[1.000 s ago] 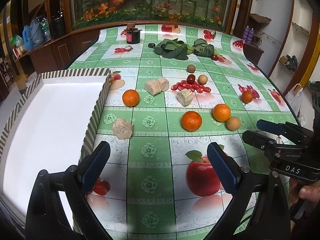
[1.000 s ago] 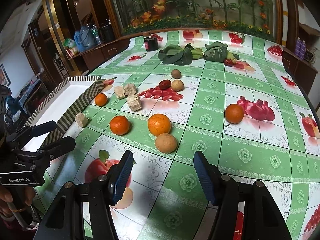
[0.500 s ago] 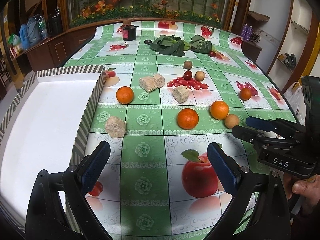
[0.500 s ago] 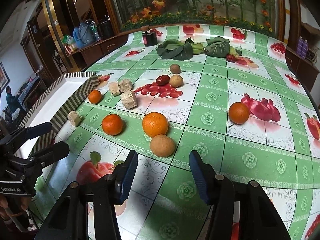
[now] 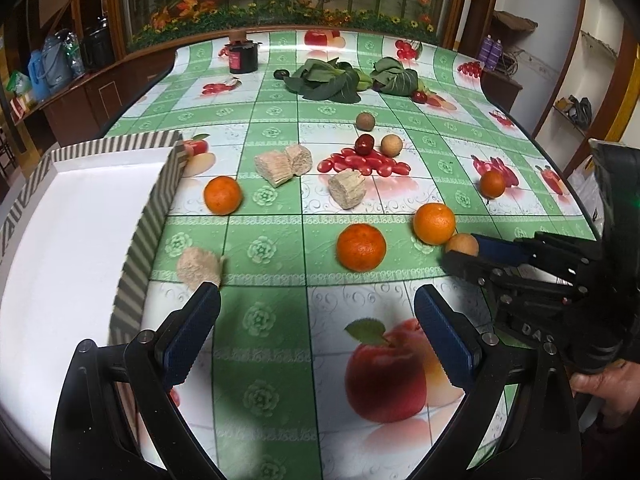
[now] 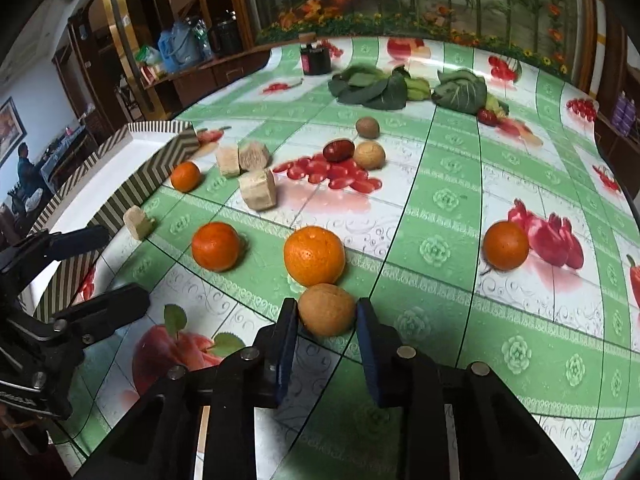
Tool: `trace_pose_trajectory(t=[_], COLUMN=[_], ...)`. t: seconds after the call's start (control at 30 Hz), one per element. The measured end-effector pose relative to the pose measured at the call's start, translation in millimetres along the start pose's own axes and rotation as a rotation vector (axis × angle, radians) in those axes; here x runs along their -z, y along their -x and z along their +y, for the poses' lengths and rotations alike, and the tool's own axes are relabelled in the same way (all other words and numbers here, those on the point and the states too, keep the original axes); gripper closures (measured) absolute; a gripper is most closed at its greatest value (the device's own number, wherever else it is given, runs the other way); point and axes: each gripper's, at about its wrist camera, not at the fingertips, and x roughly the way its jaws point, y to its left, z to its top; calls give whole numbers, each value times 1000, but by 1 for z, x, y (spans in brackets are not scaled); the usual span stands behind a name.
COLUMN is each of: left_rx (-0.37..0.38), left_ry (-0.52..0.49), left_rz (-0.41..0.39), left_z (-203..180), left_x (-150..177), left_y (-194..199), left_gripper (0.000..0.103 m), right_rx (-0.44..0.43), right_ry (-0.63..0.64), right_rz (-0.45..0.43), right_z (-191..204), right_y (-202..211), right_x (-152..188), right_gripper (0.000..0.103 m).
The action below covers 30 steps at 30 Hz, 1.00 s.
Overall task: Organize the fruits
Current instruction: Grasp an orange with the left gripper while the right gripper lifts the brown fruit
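My right gripper [image 6: 326, 312] has its jaws closing, and the pads touch both sides of a tan round fruit [image 6: 326, 309] on the fruit-print tablecloth. An orange [image 6: 314, 256] sits right behind that fruit. The left wrist view shows the same grip from the side, the right gripper [image 5: 466, 254] around the tan fruit [image 5: 462, 242]. My left gripper [image 5: 316, 300] hangs open and empty over the cloth, near the striped-rim white tray [image 5: 152, 220]. Other oranges [image 5: 361, 247] [image 5: 223, 195] [image 5: 493, 184] lie loose on the table.
Several tan fibrous blocks [image 5: 346, 190] [image 5: 199, 266] lie among the oranges. Farther back are a dark red fruit [image 5: 364, 143], two small brown balls [image 5: 391, 145], leafy greens [image 5: 324, 80] and a dark jar [image 5: 243, 56]. A hand [image 5: 600, 384] holds the right gripper's handle.
The right gripper's jaws have closed from wide apart onto the tan fruit while it moved forward and down. The left gripper has edged a little forward, still open.
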Motion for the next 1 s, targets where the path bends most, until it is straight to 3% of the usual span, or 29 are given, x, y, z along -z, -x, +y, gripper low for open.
trace_pose_trajectory(t=[0.27, 0.33, 0.47, 0.53, 0.6, 1.0], left_rx=[3, -11, 8, 8, 40, 12], left_ry=[-41, -64, -77, -76, -63, 8], left_rz=[13, 28, 76, 64, 70, 23], left_z=[-14, -19, -21, -20, -19, 19], left_x=[-19, -23, -23, -23, -23, -25], left_y=[-22, -32, -49, -48, -46, 4], left_gripper=[7, 16, 50, 56, 72, 72], right_rx=[-15, -23, -31, -36, -40, -133], right_ry=[-36, -43, -42, -39, -38, 1], right_rz=[-23, -24, -27, -29, -30, -36], right_z=[-11, -14, -14, -13, -12, 23], right_y=[13, 15, 16, 17, 19, 19], right_x=[-1, -1, -2, -2, -2, -22], right_gripper=[74, 74, 74, 74, 74, 74])
